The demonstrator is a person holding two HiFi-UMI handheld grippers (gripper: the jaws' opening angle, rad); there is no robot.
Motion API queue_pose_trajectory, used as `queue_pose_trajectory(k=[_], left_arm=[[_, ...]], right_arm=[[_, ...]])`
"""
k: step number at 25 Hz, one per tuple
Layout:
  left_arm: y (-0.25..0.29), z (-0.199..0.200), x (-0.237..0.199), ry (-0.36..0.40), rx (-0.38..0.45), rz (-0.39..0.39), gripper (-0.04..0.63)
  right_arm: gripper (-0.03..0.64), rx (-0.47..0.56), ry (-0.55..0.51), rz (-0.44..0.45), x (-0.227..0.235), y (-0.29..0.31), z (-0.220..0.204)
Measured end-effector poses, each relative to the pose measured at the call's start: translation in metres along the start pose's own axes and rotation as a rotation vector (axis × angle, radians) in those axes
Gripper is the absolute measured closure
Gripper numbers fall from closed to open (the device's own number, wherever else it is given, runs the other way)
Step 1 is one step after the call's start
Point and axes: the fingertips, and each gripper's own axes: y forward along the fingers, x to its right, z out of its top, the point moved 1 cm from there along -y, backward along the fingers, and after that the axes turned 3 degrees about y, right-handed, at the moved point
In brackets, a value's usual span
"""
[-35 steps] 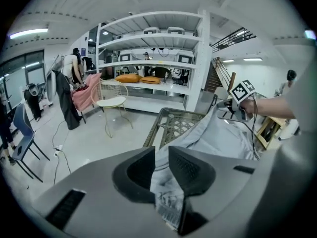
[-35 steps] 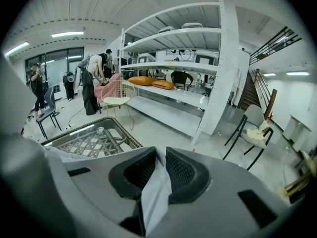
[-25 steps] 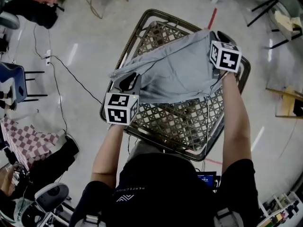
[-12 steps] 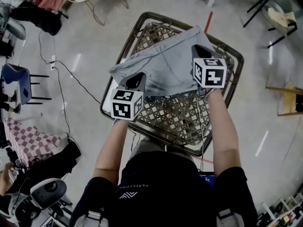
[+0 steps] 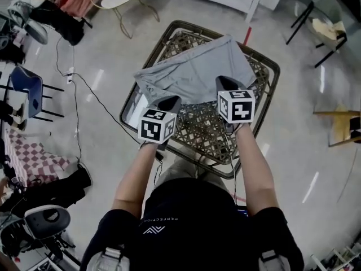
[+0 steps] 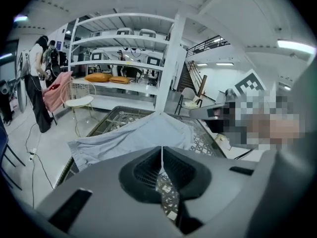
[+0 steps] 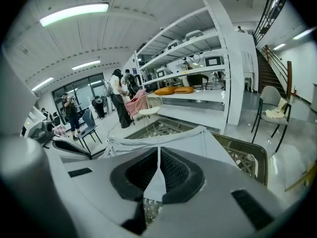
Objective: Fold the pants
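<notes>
the grey pants (image 5: pixel 194 72) lie spread over the far half of the lattice-topped surface (image 5: pixel 274 73), one corner reaching its left rim. both tongs grip the near edge of the cloth, well apart from each other. the left tongs (image 5: pixel 171 100) are pressed together, with only a thin sliver of the pants' edge caught in the slit between the pads; the lattice shows below them in the left gripper view (image 6: pixel 162 155). the right tongs (image 5: pixel 224 81) have just been closing and now pinch a fuller fold of grey cloth, which hangs down between the pads in the right gripper view (image 7: pixel 158 158). from each grip the fabric (image 7: pixel 190 139) runs up and away toward the far side of the surface. the near half of the surface lies bare beneath the person's forearms.
</notes>
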Motion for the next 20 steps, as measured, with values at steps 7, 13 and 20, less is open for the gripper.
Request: queue_pose_trajectory(k=[7,13,20], left_arm=[[-0.039,-0.030,0.027,0.065,-0.017,0.023,0.577],[-0.052,-0.050,0.007,0.111,-0.035,0.032,0.577],[-0.037,-0.036,-0.056,0.174,0.006,-0.058,0.580]], right_arm=[[0.574,-0.017,0.031,0.089,-0.047,-0.032,-0.032],[0.572,-0.011,0.084,0.183,-0.093,-0.035,-0.057],[0.572,-0.011,0.097,0.159,-0.117,-0.002,-0.062]])
